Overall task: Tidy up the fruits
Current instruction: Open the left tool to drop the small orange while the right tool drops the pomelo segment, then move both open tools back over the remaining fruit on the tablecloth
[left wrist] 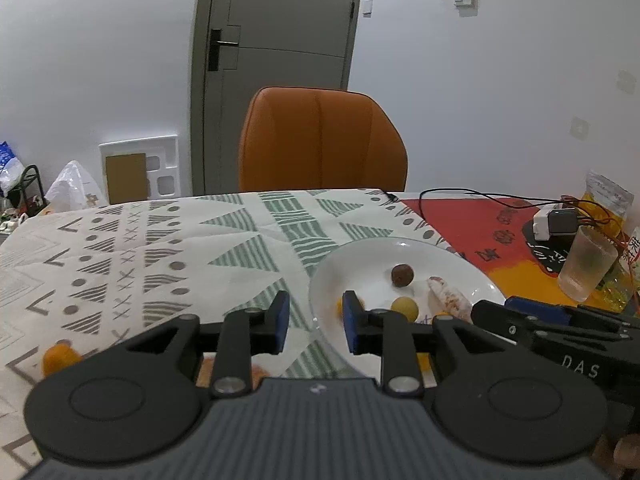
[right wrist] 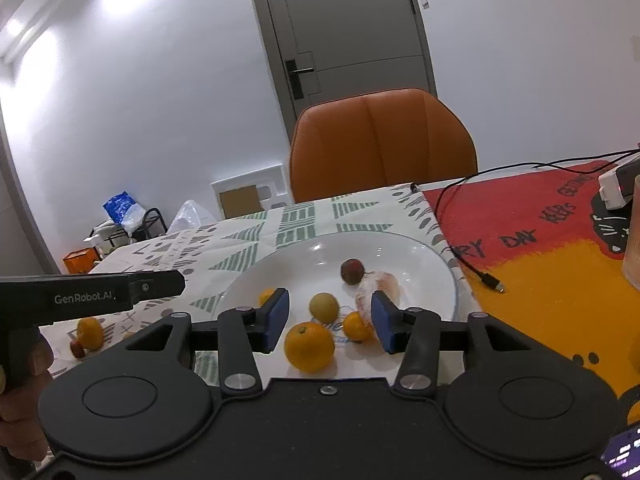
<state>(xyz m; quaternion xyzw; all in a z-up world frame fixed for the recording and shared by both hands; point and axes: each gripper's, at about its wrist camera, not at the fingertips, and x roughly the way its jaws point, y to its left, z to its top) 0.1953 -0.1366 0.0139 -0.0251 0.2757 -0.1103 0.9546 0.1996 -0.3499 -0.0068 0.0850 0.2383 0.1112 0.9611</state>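
Both hand-held grippers were held low over the white plate [right wrist: 448,280], nothing being gripped by either.

Right gripper [right wrist: 330,322] was seen with jaws apart and empty, a large orange [right wrist: 309,346] lying below the gap, apparently just set down. Left gripper [left wrist: 316,322] was seen parted and empty at the plate's nine o'clock rim. Gathered on the plate were a yellow fruit [right wrist: 324,307], a brown fruit [right wrist: 352,271] at twelve o'clock and a peeled piece [right wrist: 380,286]. An orange [right wrist: 90,333] and a small red fruit [right wrist: 76,349] were left on the tablecloth [right wrist: 240,240] at nine o'clock, presumably still to be collected.

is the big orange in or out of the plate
In. The big orange sits on the near part of the white plate, between the right gripper's open jaws, untouched.
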